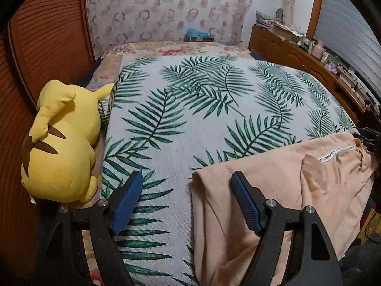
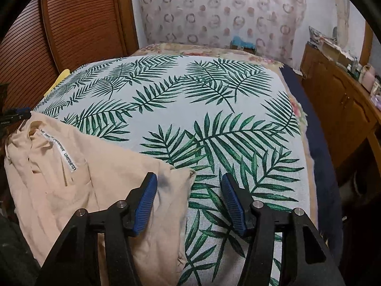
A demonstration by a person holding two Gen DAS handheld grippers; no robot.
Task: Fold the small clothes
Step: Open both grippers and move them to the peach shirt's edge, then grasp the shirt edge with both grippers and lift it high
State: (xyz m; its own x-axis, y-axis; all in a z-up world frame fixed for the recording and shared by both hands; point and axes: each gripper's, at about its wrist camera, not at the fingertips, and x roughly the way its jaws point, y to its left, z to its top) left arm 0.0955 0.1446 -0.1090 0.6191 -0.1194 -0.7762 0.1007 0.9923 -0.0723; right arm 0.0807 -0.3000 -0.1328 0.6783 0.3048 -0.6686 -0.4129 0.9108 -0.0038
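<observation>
A peach garment point(image 1: 281, 190) lies crumpled on the leaf-print cloth point(image 1: 181, 109) near the bed's front edge, a white label showing inside it. In the right wrist view the same garment point(image 2: 78, 181) lies at lower left, label up. My left gripper point(image 1: 188, 186) is open and empty, hovering over the garment's left edge, its right finger above the fabric. My right gripper point(image 2: 189, 186) is open and empty over the garment's right corner, its left finger above the fabric.
A yellow plush toy point(image 1: 62, 143) lies at the bed's left edge by a wooden louvred door point(image 1: 45, 38). A wooden dresser point(image 2: 343, 109) with clutter runs along the right. A patterned curtain point(image 1: 166, 9) hangs behind the bed.
</observation>
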